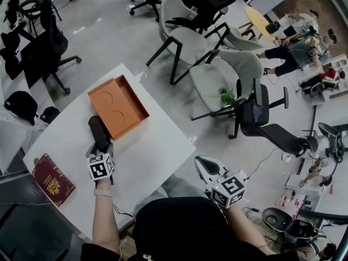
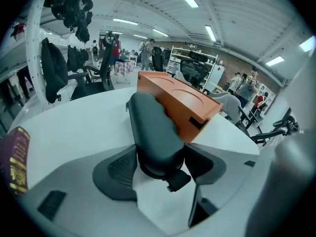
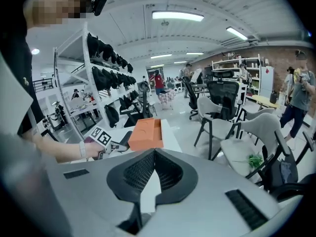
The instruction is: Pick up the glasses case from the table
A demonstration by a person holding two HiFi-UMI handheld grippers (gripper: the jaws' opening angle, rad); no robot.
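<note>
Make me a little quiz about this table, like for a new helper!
1. What sits between the left gripper's jaws: A tray, B case, C cup?
2. True or false: the right gripper holds the tray.
3. Fill in: the red booklet lies on the ____.
Key: 1 B; 2 false, its jaws are together on nothing; 3 table.

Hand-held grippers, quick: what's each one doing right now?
Left hand-held gripper: closed on the dark grey oblong glasses case, lying on the white table.
Right hand-held gripper: closed, empty.
</note>
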